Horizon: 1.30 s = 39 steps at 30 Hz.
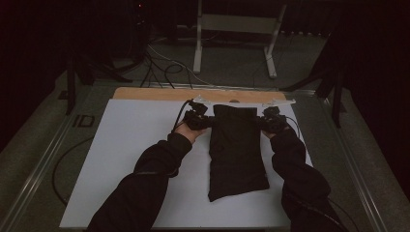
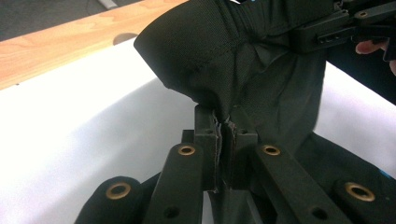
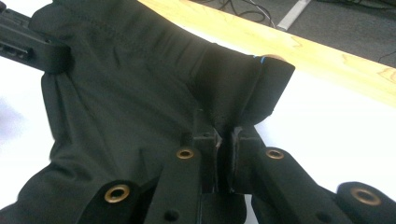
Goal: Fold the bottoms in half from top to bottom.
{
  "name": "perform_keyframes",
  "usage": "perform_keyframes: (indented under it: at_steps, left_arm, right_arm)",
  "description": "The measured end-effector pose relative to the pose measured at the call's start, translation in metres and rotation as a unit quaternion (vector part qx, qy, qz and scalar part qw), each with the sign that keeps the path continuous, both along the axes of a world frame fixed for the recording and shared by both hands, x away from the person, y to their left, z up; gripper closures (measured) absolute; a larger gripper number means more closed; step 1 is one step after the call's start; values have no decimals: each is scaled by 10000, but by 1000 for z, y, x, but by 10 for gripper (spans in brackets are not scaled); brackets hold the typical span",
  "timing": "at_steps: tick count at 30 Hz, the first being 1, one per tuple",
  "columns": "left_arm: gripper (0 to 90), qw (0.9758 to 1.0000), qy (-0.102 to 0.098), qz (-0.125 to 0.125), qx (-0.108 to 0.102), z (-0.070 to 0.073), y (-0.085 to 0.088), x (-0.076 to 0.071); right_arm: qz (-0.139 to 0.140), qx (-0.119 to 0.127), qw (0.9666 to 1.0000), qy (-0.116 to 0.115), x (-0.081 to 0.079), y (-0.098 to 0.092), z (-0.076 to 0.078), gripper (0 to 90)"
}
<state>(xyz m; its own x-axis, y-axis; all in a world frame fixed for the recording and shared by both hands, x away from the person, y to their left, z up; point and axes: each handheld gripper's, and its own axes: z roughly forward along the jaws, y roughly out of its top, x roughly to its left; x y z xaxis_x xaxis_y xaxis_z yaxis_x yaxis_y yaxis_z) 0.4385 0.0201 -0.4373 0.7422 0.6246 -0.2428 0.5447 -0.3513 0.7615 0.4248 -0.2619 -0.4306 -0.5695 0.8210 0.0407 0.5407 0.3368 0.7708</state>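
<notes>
Dim room, white table top (image 1: 125,159) with a wooden strip (image 1: 159,93) along its far edge — and we see the black garment (image 1: 237,154) lying lengthwise down the middle, its far end pinched at both corners, left gripper (image 1: 205,119) and right gripper (image 1: 263,121) each clamped on the cloth.

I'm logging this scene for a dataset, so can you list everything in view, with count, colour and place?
garment: one, black, folded, lying lengthwise mid-board, far end pinched at both corners
board: one, white, covering the table
table: one, wooden, far edge bare beyond the board
frame: one, white, on the floor behind the table
cables: several, black, on the floor behind the table
left gripper: one, black, shut on the garment's left corner
right gripper: one, black, shut on its right corner
sleeves: two, black, from the bottom edge
</notes>
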Motion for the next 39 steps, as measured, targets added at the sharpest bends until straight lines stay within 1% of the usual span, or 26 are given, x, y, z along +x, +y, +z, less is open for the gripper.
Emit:
perform_keyframes:
  at_steps: [1,3,4,6,8,12,15,16,17,18,19,20,21,24,25,26,28,29,31,33,34,39]
  left_arm:
    - [857,10000,-3,-44,22,0,1,-4]
    - [857,9999,3,-110,38,0,2,-8]
    - [857,9999,-8,-136,55,-1,2,-10]
    - [857,9999,4,-152,31,-1,3,-12]
    - [857,9998,37,-195,2,-1,4,-15]
    - [857,9996,49,-283,-26,-2,4,-24]
    - [857,9994,64,-326,-38,-2,4,-28]
    - [857,9993,86,-359,-40,-2,4,-30]
    - [857,9993,84,-371,-31,-3,5,-35]
    - [857,9993,84,-371,-31,-3,5,-35]
    - [857,9991,95,-407,-27,-5,5,-40]
    - [857,9991,95,-407,-27,-5,5,-40]
    - [857,9990,94,-430,-14,-6,6,-45]
    - [857,9988,120,-477,-30,-6,8,-51]
    - [857,9988,120,-477,-30,-6,8,-51]
    - [857,9988,123,-482,-33,-7,8,-53]
    - [857,9986,141,-504,-59,-8,8,-57]
    - [857,9986,141,-504,-59,-8,8,-57]
    - [857,9983,176,-551,-98,-10,8,-63]
    - [856,9982,177,-565,-98,-11,8,-65]
    - [857,9980,223,-582,-138,-12,8,-67]
    - [857,9977,268,-606,-145,-16,7,-73]
  right_arm:
    - [38,-64,10000,-23,-6,0,0,845]
    - [58,-30,10000,-30,-11,0,0,845]
    - [70,-54,10000,-38,-14,0,0,845]
    - [83,-60,9999,-49,-17,0,0,845]
    - [115,-72,9999,-67,-25,0,1,845]
    - [118,-69,9999,-83,-34,-1,0,845]
    - [112,-18,9999,-55,-41,-2,-1,845]
    - [112,-18,9999,-55,-41,-2,-1,845]
    - [144,-4,9999,-24,-45,-3,-2,845]
    - [144,-4,9999,-24,-45,-3,-2,845]
    - [146,-20,9999,-33,-50,-2,-3,845]
    - [146,-20,9999,-33,-50,-2,-3,845]
    - [163,2,9999,-32,-55,-1,-3,845]
    - [205,-7,9998,-39,-63,-1,-4,845]
    - [205,-7,9998,-39,-63,-1,-4,845]
    - [196,24,9998,-28,-68,0,-5,845]
    - [203,52,9998,-19,-71,-1,-6,845]
    - [203,52,9998,-19,-71,-1,-6,845]
    - [185,90,9998,15,-77,-2,-9,845]
    - [203,73,9998,2,-78,-2,-10,845]
    - [182,120,9998,29,-82,-3,-12,845]
    - [209,66,9997,59,-90,-4,-17,845]
